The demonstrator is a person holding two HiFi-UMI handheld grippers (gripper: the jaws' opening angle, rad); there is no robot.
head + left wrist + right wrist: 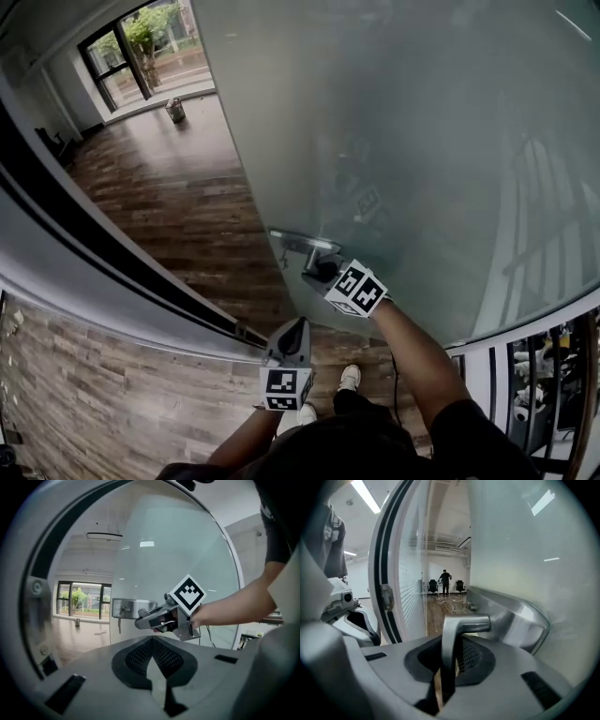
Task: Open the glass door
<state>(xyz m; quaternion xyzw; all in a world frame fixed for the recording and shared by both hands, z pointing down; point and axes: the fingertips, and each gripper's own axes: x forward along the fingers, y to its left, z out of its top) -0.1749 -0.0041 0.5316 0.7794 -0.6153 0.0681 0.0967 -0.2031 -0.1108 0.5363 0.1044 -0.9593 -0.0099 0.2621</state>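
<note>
The right tongs [322, 271] are clamped on the brushed-metal lever handle [459, 626] of the tall frosted glass door [403, 141]. In the right gripper view the lever's bar runs down between the two jaws, and both pads press on it. The handle's rounded metal lock housing [511, 616] sits just ahead and to the right of those tongs, fixed to the glass near the door's free edge. A small key [119, 619] hangs from the housing's far end.

The left tongs [300, 324] have their jaws together with nothing between them. They hang lower than the right tongs and nearer the person, apart from the door, and point toward the handle.

Left of both tongs runs the grey door frame with a black seal strip [103, 239]. The door's edge stands clear of it, and brown wood-plank floor [178, 187] shows through the gap. Below the tongs, one white shoe [349, 378] of the person rests on that floor.
</note>
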